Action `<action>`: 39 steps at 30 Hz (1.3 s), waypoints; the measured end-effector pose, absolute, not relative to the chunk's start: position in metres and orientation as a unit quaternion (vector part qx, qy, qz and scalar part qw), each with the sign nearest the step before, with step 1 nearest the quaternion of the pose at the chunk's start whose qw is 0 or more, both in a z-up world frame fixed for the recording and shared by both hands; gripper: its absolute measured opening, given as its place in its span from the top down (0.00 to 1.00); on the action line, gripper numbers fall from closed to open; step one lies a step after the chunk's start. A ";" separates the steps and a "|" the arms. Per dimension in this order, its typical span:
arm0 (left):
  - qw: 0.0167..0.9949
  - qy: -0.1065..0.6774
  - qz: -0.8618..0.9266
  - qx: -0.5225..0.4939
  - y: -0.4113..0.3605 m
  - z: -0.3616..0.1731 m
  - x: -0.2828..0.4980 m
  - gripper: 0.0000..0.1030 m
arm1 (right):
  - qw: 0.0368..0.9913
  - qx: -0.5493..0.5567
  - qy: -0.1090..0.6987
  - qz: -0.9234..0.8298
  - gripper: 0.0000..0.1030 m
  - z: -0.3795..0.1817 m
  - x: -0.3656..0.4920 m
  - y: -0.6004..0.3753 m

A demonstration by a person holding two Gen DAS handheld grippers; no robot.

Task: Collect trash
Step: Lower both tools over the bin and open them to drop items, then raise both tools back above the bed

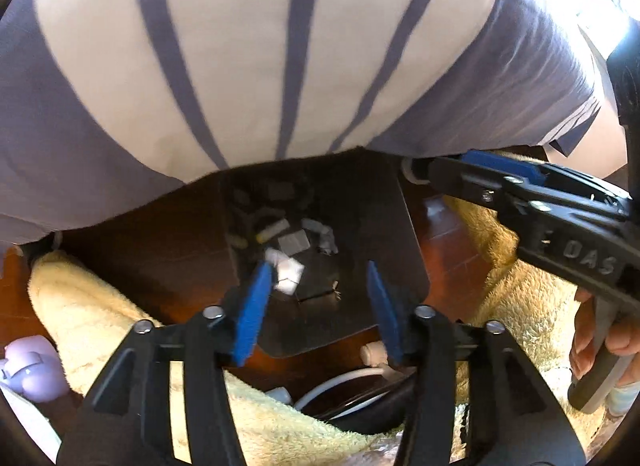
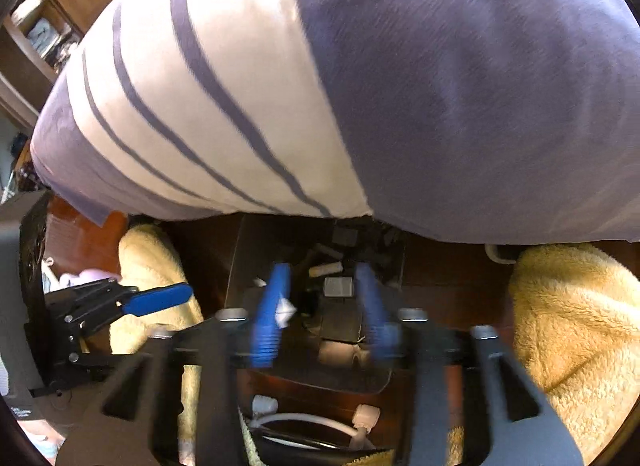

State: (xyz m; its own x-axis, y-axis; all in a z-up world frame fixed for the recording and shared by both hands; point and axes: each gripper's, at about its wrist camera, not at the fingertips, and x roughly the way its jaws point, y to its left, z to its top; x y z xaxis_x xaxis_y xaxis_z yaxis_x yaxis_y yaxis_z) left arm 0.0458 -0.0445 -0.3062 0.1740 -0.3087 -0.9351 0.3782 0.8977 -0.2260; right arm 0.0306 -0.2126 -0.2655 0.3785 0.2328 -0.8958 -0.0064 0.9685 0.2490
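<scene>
A dark box sits on the floor between two slippered feet and holds several small scraps of trash. My left gripper is open above it, and a white crumpled scrap lies right by its left finger. In the right wrist view the same box shows, with a tan stick-shaped piece and a grey square piece inside. My right gripper is open above the box, blurred; a white scrap sits beside its left finger. The right gripper also shows in the left wrist view.
A person's striped white and lavender shirt fills the upper half of both views. Fluffy yellow slippers flank the box on a reddish wooden floor. A white cable with plugs lies near the bottom. The left gripper shows at left in the right wrist view.
</scene>
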 end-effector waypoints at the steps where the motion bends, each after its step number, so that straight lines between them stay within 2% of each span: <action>1: 0.770 0.598 -0.222 0.029 -0.043 -0.301 0.046 0.44 | 0.828 0.101 0.547 0.068 0.46 -0.260 0.030 -0.215; 5: 0.795 0.571 -0.203 0.034 -0.034 -0.273 0.046 0.17 | 0.849 0.089 0.518 0.052 0.17 -0.236 0.026 -0.220; 6: 0.801 0.564 -0.199 0.033 -0.031 -0.265 0.047 0.09 | 0.854 0.084 0.512 0.050 0.14 -0.231 0.024 -0.220; 8: 0.811 0.551 -0.194 0.034 -0.026 -0.249 0.049 0.08 | 0.863 0.072 0.497 0.042 0.03 -0.219 0.020 -0.221; 23: 0.876 0.451 -0.170 0.026 -0.002 -0.152 0.065 0.08 | 0.915 0.051 0.399 0.017 0.03 -0.119 0.028 -0.248; 39: 0.900 0.420 -0.111 0.044 0.003 -0.128 0.191 0.08 | 0.917 0.010 0.398 -0.007 0.03 -0.105 0.158 -0.275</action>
